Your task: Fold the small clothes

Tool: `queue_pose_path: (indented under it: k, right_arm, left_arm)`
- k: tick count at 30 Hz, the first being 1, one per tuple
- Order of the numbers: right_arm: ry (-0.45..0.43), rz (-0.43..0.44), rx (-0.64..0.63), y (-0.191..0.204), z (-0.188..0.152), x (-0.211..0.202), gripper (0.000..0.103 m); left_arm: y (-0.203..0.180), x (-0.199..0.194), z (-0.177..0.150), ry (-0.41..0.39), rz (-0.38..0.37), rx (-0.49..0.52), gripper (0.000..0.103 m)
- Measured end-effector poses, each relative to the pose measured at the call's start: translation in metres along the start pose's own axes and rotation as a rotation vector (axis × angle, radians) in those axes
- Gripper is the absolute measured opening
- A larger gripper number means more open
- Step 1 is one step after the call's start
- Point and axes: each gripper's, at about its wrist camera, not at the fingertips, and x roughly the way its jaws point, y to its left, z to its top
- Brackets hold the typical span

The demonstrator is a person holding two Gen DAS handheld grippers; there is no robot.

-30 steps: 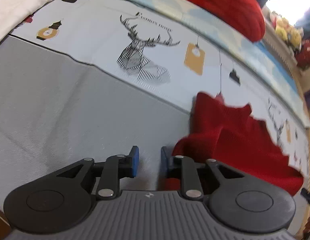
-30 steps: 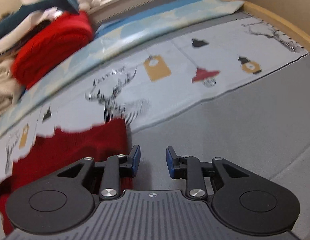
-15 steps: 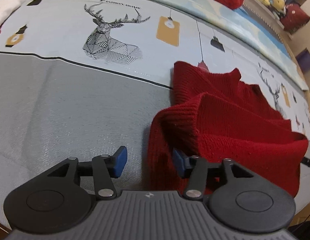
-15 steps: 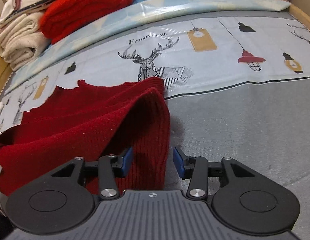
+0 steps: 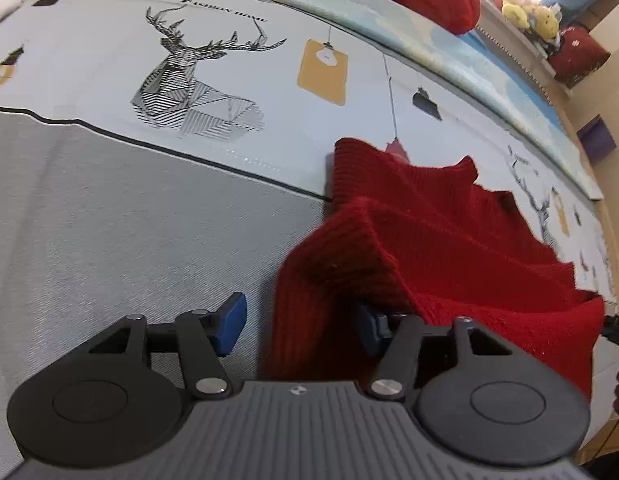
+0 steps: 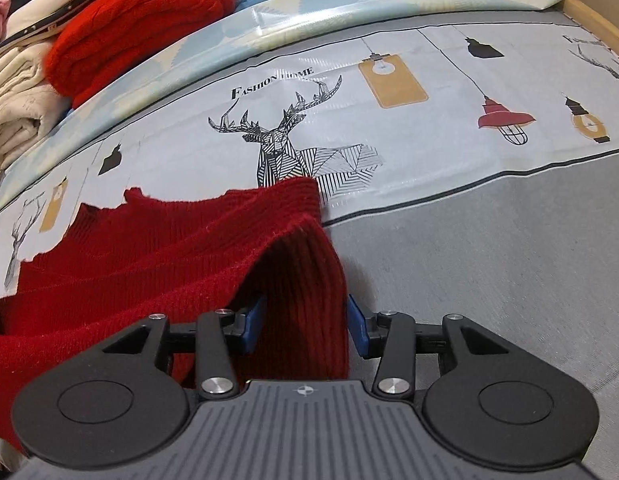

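A dark red knit garment (image 5: 449, 248) lies bunched on the bed cover, with one folded corner standing up near me. My left gripper (image 5: 299, 330) straddles that corner and its jaws are opening. Its left pad (image 5: 229, 326) stands clear over grey fabric, while cloth drapes over the right pad. In the right wrist view the same garment (image 6: 149, 248) spreads to the left. Its raised ribbed fold fills the gap of my right gripper (image 6: 305, 326), and the pads sit at the fold's sides without squeezing it.
The bed cover has a grey band (image 5: 109, 220) near me and a pale printed band with deer and lamps (image 6: 389, 128) beyond. A folded red knit (image 6: 137, 20) and cream clothes (image 6: 13, 92) are stacked at the far side. A wooden edge (image 6: 601, 20) borders the bed.
Both grippers have come down onto the red garment and spread their jaws. A second ago their gaps held nothing over grey fabric; now each has a fold of the garment between its pads.
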Motion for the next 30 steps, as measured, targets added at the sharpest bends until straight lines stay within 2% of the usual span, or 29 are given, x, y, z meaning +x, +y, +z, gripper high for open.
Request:
queue_pose_path:
  k: [5, 13, 15, 18, 20, 23, 26, 30]
  right_arm:
    - [-0.006, -0.007, 0.017, 0.002, 0.008, 0.008, 0.046]
    - [-0.007, -0.009, 0.008, 0.003, 0.011, 0.014, 0.045]
    - [-0.013, -0.008, -0.003, 0.004, 0.011, 0.014, 0.035]
    - [-0.030, -0.009, -0.012, 0.004, 0.012, 0.012, 0.019]
    - [-0.038, -0.002, -0.016, 0.004, 0.012, 0.010, 0.016]
    - [-0.071, -0.008, -0.033, 0.006, 0.013, 0.005, 0.014]
    - [-0.159, 0.010, -0.002, 0.004, 0.019, -0.011, 0.013]
    - [-0.331, 0.049, 0.009, 0.008, 0.026, -0.040, 0.012]
  left_arm:
    - [-0.014, 0.008, 0.008, -0.036, -0.036, 0.050, 0.074]
    - [-0.016, 0.032, 0.021, -0.033, -0.047, 0.034, 0.073]
    - [-0.018, 0.035, 0.022, -0.030, -0.046, 0.048, 0.072]
    - [-0.021, 0.036, 0.023, -0.036, -0.046, 0.072, 0.060]
    - [-0.022, 0.035, 0.023, -0.037, -0.071, 0.072, 0.037]
    - [-0.027, 0.029, 0.024, -0.070, -0.065, 0.106, 0.020]
    - [-0.031, 0.014, 0.026, -0.159, -0.034, 0.134, 0.018]
    - [-0.038, -0.014, 0.028, -0.345, -0.031, 0.153, 0.017]
